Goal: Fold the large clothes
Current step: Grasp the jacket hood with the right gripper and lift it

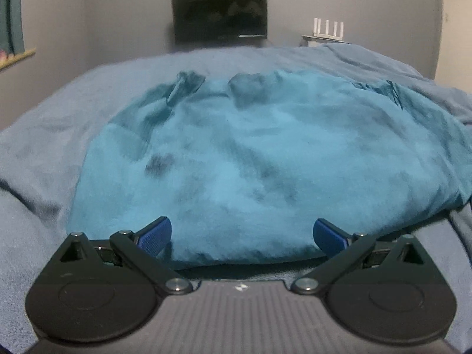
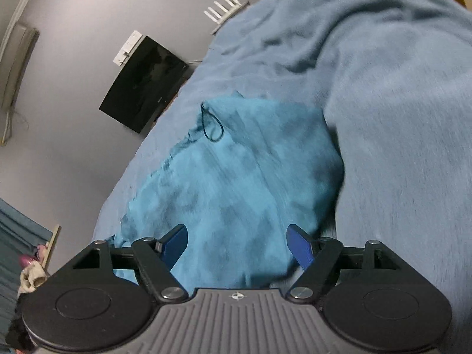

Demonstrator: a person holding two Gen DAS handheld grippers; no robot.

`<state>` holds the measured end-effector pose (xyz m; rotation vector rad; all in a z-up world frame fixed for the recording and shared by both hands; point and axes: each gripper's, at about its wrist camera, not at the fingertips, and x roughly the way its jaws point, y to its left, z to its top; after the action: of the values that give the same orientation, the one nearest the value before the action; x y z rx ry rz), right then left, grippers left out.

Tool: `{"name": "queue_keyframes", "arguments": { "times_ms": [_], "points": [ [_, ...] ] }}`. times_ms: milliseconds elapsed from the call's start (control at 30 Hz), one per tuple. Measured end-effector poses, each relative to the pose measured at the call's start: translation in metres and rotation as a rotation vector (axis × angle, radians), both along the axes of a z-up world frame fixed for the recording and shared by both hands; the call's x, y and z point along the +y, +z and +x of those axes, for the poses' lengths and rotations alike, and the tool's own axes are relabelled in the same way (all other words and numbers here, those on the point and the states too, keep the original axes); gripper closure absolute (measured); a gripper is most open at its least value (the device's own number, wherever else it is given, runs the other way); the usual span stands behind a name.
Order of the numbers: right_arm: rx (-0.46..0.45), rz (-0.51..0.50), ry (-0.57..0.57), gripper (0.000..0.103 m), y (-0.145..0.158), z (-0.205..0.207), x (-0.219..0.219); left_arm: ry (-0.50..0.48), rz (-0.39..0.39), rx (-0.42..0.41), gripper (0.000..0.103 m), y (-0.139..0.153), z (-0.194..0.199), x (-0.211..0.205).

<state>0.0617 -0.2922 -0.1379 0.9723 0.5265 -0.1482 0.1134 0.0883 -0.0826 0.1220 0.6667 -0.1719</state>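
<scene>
left gripper [image 1: 242,236] jaws apart | teal garment [image 1: 250,159] on blanket [image 1: 44,135] | TV [image 1: 219,14] behind

Two low, close wrist views, the right one rolled, both over the teal garment [image 1: 236,159] [image 2: 236,183].

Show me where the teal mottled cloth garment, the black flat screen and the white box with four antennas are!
teal mottled cloth garment [image 1: 236,153]: left wrist view, middle of its spread fabric.
black flat screen [image 1: 219,14]: left wrist view, centre of the dark panel.
white box with four antennas [image 1: 328,28]: left wrist view, between its upright antennas.
</scene>
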Motion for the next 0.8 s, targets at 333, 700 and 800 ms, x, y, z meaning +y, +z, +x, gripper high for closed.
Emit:
{"name": "queue_keyframes", "arguments": {
  "times_ms": [333, 700, 800],
  "points": [
    [0.162, -0.034, -0.06, 0.035, -0.024, 0.015, 0.019, -0.026, -0.006, 0.032, 0.0, -0.017, 0.001, 0.004],
    [0.004, 0.065, -0.198, 0.031, -0.06, 0.035, 0.007, -0.01, -0.054, 0.011, 0.0, -0.018, 0.005, 0.009],
    [-0.055, 0.114, -0.234, 0.046, -0.065, 0.037, 0.002, -0.01, -0.053, 0.009, 0.0, -0.018, 0.006, 0.009]
  ]
}}
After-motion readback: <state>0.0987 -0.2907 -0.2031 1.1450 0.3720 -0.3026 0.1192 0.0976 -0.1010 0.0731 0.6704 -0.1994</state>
